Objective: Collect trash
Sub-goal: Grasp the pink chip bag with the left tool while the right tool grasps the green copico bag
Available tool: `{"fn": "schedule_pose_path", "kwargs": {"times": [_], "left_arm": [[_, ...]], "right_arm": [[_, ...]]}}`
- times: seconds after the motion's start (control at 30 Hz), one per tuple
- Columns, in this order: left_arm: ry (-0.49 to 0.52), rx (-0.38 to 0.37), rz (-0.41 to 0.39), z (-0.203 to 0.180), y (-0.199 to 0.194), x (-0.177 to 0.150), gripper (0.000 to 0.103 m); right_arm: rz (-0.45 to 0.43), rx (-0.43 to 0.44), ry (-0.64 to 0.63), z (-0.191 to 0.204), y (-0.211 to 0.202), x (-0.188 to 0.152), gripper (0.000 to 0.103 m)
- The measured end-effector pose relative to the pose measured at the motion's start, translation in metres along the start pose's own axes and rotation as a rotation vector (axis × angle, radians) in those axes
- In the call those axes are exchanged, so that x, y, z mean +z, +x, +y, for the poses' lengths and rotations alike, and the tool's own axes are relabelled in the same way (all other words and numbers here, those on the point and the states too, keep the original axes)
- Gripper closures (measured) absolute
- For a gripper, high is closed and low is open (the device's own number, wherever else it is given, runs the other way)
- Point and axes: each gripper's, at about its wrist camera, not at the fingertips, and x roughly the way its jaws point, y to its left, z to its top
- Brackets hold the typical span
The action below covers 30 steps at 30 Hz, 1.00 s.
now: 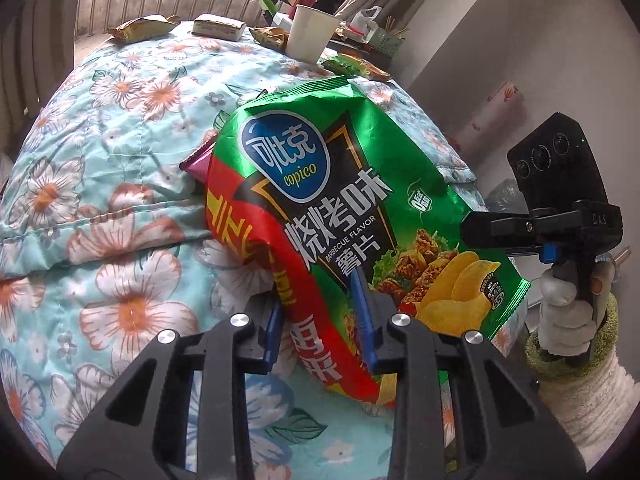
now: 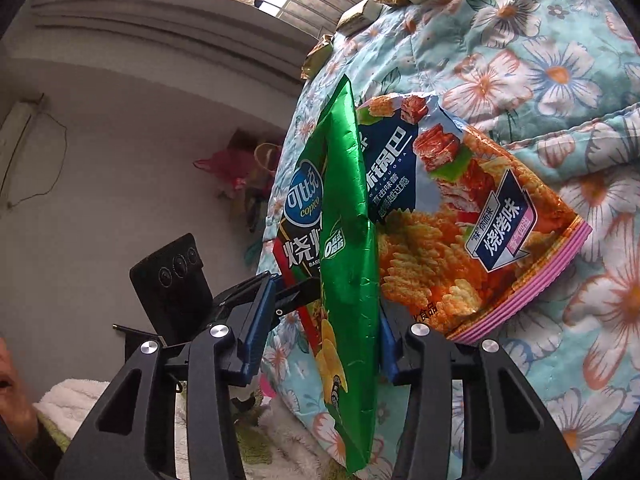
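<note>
A: While the left gripper point(image 1: 320, 328) pinches the green chip bag point(image 1: 360, 216) by its red edge, blue pads on either side, what does the right gripper point(image 2: 320, 344) do?

B: Its blue fingers point(image 2: 256, 332) straddle the same bag's edge; I cannot tell whether they press it yet.

A: Where does the bag sit?

B: At the near right of the floral quilt point(image 1: 120, 168), overlapping an orange snack bag point(image 2: 480, 232).

A: Farther out?

B: A white paper cup point(image 1: 310, 34) stands at the far edge, with small wrappers point(image 1: 140, 28) to its left and right.
</note>
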Motion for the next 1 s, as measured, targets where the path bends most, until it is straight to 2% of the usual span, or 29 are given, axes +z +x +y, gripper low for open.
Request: {"fn": "schedule_pose_path", "kwargs": {"times": [0.07,0.1,0.13,0.2,0.23,0.33,0.43,0.53,0.7,0.8,0.87,0.93,1.0], "left_arm": [[0.007,0.010,0.004,-0.003,0.000,0.000,0.074],[0.006,0.012,0.004,-0.003,0.000,-0.001,0.074],[0.002,0.013,0.005,-0.003,-0.001,-0.001,0.074],[-0.020,-0.004,-0.007,-0.001,-0.007,0.000,0.069],[-0.033,-0.007,-0.017,0.001,-0.011,0.000,0.064],[-0.050,0.001,-0.023,0.005,-0.015,0.001,0.062],[-0.099,0.008,0.018,0.013,-0.008,0.002,0.061],[-0.197,-0.007,0.066,0.023,0.005,0.005,0.057],[-0.297,-0.107,0.057,0.026,0.018,0.020,0.053],[-0.354,-0.184,0.056,0.024,0.029,0.028,0.054],[-0.360,-0.245,0.006,0.017,0.023,0.031,0.054],[-0.324,-0.331,-0.077,0.006,0.011,0.032,0.054],[-0.292,-0.412,-0.126,-0.004,0.003,0.035,0.051]], "right_arm": [[0.002,-0.035,0.009,0.000,0.008,-0.002,0.072],[-0.006,-0.026,0.020,0.000,0.009,-0.003,0.083],[-0.023,-0.020,0.028,0.001,0.006,-0.005,0.090],[-0.078,-0.012,0.032,0.003,-0.007,-0.009,0.095],[-0.112,-0.014,0.034,0.002,-0.016,-0.012,0.096],[-0.235,-0.036,0.042,-0.003,-0.052,-0.021,0.097],[-0.340,-0.115,0.063,-0.015,-0.088,-0.030,0.097],[-0.386,-0.217,0.096,-0.027,-0.108,-0.037,0.097],[-0.367,-0.319,0.114,-0.038,-0.099,-0.040,0.097],[-0.355,-0.342,0.117,-0.042,-0.091,-0.041,0.097],[-0.359,-0.335,0.128,-0.048,-0.090,-0.045,0.097],[-0.361,-0.330,0.139,-0.051,-0.089,-0.048,0.097],[-0.359,-0.330,0.152,-0.058,-0.088,-0.049,0.097]]}}
